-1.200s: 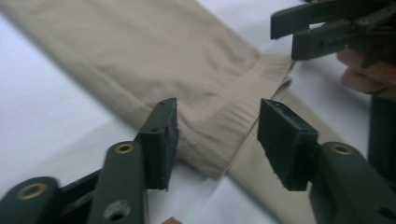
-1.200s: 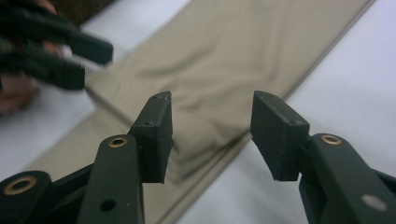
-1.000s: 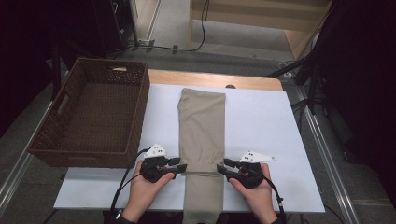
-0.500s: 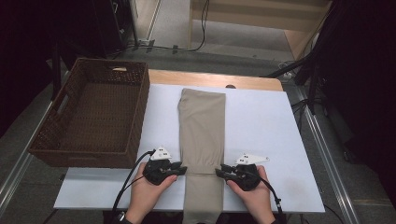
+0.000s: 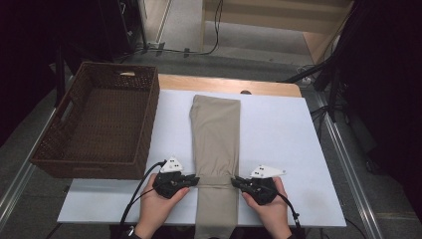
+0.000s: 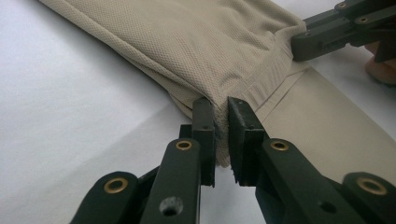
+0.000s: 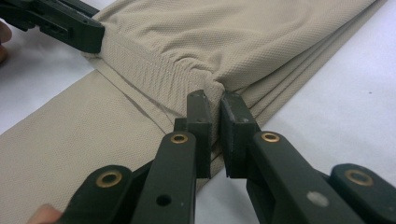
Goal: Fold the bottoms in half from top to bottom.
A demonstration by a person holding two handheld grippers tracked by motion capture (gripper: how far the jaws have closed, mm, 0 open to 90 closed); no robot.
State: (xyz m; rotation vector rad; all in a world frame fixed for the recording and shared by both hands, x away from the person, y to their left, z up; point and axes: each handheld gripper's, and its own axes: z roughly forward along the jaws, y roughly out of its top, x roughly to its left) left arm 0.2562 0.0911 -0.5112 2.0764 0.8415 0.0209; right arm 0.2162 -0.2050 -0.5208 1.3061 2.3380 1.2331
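Folded beige trousers (image 5: 215,129) lie lengthwise down the middle of the white table (image 5: 278,134), the near end hanging over the front edge. My left gripper (image 5: 196,179) is at the cloth's left edge and my right gripper (image 5: 234,181) at its right edge, level with a fold seam. Both pairs of jaws have just been closing. In the left gripper view the left gripper (image 6: 220,105) is shut on a pinch of the trousers' edge (image 6: 224,56). The right gripper (image 7: 212,100) likewise squeezes a bunched fold of the fabric (image 7: 243,42).
A dark wicker basket (image 5: 149,114) stands on the left part of the table, close to the left hand. A wooden strip (image 5: 229,84) runs along the table's far edge. Cables trail from both grippers toward the person.
Both grippers' jaws have narrowed onto the trousers' side edges. The hands have kept their places and the cloth lies as before.
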